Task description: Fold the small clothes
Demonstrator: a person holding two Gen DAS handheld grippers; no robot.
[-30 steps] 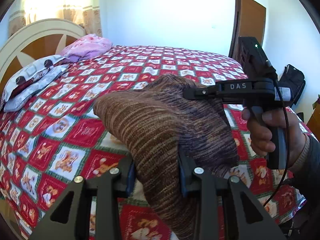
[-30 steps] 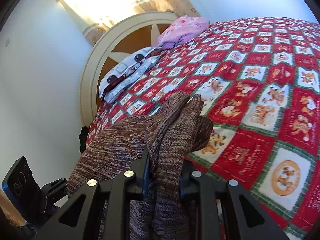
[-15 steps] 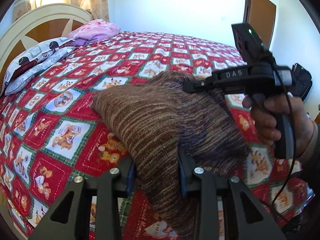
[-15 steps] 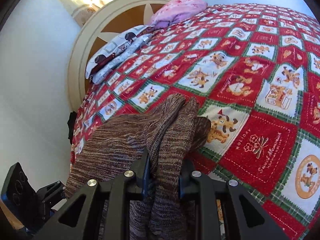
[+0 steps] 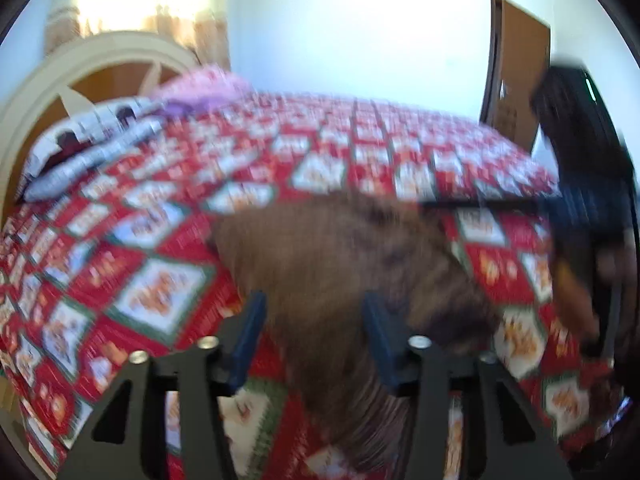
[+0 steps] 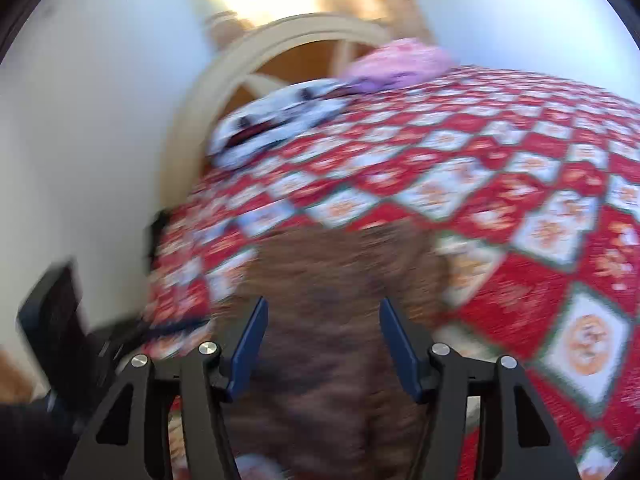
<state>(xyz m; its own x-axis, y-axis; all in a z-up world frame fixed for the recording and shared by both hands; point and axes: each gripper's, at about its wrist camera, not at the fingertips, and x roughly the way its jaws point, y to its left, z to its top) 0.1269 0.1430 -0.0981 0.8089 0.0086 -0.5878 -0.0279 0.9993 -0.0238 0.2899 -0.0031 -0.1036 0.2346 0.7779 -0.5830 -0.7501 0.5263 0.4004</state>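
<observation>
A brown striped knit garment [image 5: 340, 264] lies bunched on the red patchwork bedspread [image 5: 160, 292], near its front edge. My left gripper [image 5: 314, 308] has its jaws opening, and the blue pads stand wide on either side of the cloth without pinching it. In the right wrist view the same garment [image 6: 340, 272] runs between the spread pads of my right gripper [image 6: 322, 312], whose jaws are also opening. Both views are blurred by motion. The right gripper [image 5: 580, 184] shows as a dark shape at the right of the left wrist view.
Pillows [image 5: 88, 148] and a pink bundle [image 5: 200, 88] lie at the cream arched headboard [image 5: 60, 68]. A brown door [image 5: 520, 76] stands in the far wall. The bedspread [image 6: 520, 208] stretches wide beyond the garment. The other handheld device [image 6: 60, 320] is at lower left.
Both grippers have let go of the garment: their pads, clamped on the cloth before, now stand apart. The cloth has sunk onto the bed, and both views swing with motion blur.
</observation>
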